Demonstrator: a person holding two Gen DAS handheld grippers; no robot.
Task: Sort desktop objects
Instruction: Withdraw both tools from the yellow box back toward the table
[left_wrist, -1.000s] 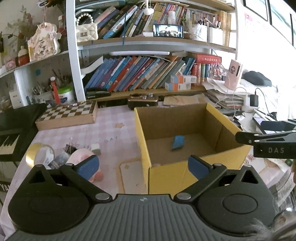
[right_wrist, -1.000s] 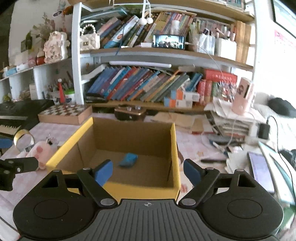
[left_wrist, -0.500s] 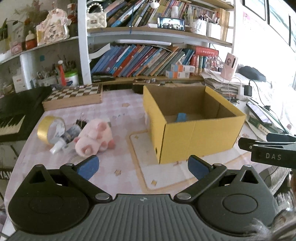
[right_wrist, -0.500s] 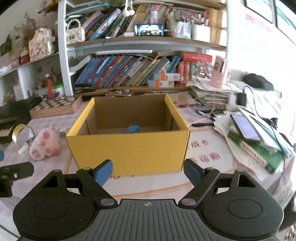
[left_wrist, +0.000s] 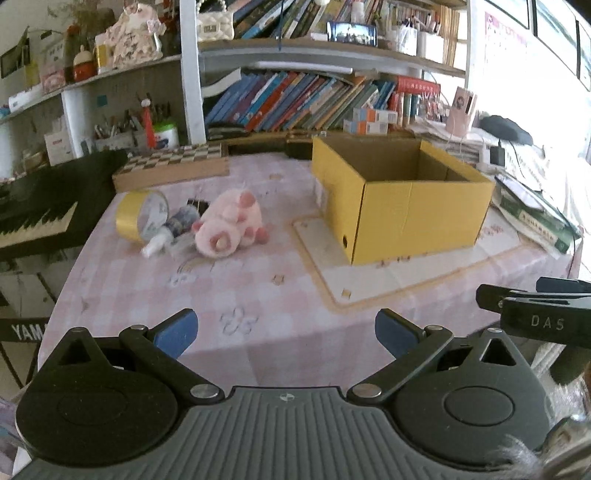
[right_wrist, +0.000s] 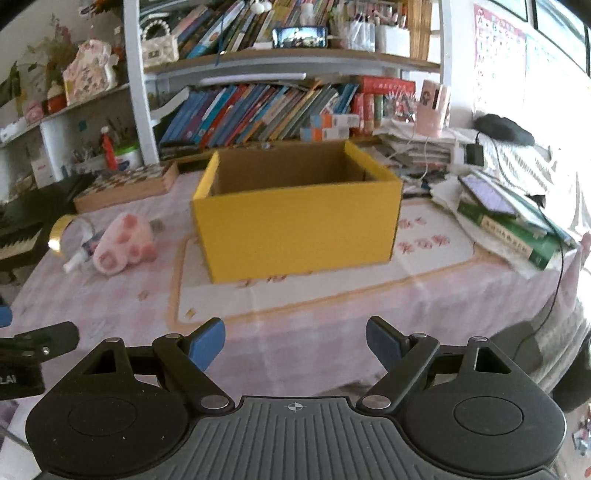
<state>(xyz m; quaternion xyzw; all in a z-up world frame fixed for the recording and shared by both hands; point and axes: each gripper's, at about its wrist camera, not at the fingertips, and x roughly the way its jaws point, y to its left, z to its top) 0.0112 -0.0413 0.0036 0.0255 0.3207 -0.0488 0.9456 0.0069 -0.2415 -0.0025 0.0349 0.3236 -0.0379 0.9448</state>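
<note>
**Two empty grippers hang over the near edge of a cluttered worktop**

One yellow box (left_wrist: 402, 206) stands open-topped on the pink checked worktop (left_wrist: 258, 295), right of centre in the left wrist view, its long side running from near left to far right and a corner turned toward the camera. In the right wrist view its broad face is nearly square-on. What is inside cannot be seen from this angle.

To the box's left lies a small huddle of loose things, well apart from it: one pink plush toy (left_wrist: 229, 225) on its side, its feet toward the camera; one roll of yellow tape (left_wrist: 140, 218) standing on edge; and one small bottle (left_wrist: 166, 234) lying flat between them, its white cap pointing toward the near left. A dark clip behind the toy is too blurred to make out.

One chessboard (left_wrist: 173, 166) lies flat at the far edge, its long axis across the view.

The left gripper (left_wrist: 286, 328) and the right gripper (right_wrist: 295, 336) both stand wide, nothing between the blue pads.
</note>
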